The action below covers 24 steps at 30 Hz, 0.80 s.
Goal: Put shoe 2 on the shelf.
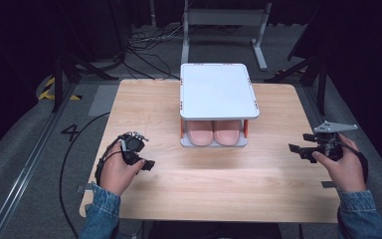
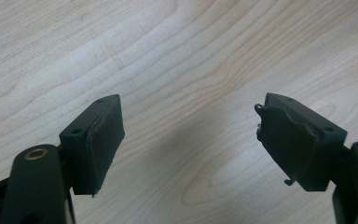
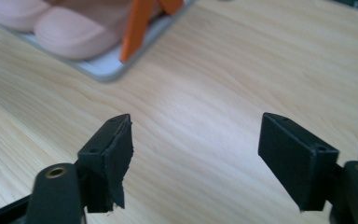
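A white two-level rack [image 1: 218,89] with orange posts stands at the table's middle back. A pair of pink slippers [image 1: 214,132] lies on its lower shelf, toes toward me. In the right gripper view the slippers [image 3: 60,28] and an orange post [image 3: 137,25] sit at the top left. My left gripper [image 1: 142,152] hovers over the table left of the rack, open, with bare wood between its pads [image 2: 98,140]. My right gripper [image 1: 303,147] is held right of the rack, open and holding nothing, its jaws wide apart [image 3: 193,158].
The wooden table [image 1: 204,174] has bare room in front of the rack and on both sides. A black cable [image 1: 74,149] trails off the left edge. Cables and a metal stand frame [image 1: 224,20] lie on the floor behind the table.
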Motion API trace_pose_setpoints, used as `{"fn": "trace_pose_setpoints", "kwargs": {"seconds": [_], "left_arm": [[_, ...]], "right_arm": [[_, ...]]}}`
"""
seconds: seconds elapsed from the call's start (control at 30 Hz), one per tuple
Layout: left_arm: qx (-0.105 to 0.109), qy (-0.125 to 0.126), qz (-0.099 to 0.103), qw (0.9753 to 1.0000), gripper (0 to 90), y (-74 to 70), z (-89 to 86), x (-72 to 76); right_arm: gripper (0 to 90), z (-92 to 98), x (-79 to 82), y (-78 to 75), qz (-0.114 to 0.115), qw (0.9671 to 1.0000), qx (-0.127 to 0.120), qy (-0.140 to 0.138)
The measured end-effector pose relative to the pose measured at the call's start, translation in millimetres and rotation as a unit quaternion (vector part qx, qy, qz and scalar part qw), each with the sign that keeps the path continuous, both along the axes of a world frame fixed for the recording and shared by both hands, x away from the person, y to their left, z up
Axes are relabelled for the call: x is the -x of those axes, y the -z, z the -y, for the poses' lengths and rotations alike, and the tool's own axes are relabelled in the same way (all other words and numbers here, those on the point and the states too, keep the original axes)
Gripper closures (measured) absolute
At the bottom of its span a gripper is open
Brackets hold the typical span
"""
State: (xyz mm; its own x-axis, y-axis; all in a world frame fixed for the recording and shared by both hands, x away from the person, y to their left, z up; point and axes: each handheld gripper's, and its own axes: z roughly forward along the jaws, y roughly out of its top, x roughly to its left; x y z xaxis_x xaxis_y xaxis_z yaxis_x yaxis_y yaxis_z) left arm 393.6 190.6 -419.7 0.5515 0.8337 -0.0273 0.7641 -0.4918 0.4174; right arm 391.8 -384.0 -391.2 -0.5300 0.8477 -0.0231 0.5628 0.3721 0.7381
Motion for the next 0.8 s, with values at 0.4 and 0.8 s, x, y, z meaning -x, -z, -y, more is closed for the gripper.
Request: {"fn": "trace_pose_setpoints", "kwargs": {"seconds": [0.4, 0.8], "left_arm": [[0.011, 0.015, 0.028, 0.9994, 17.5, 1.2, -4.9, -0.7], [0.016, 0.035, 0.069, 0.9969, 17.3, 3.9, -6.8, -1.4]], "right_arm": [[18.9, 43.4, 4.5, 27.7, -0.011, 0.9995, -0.027, -0.007], [15.9, 48.0, -5.1, 66.2, -0.015, 0.9998, -0.001, -0.013]]}}
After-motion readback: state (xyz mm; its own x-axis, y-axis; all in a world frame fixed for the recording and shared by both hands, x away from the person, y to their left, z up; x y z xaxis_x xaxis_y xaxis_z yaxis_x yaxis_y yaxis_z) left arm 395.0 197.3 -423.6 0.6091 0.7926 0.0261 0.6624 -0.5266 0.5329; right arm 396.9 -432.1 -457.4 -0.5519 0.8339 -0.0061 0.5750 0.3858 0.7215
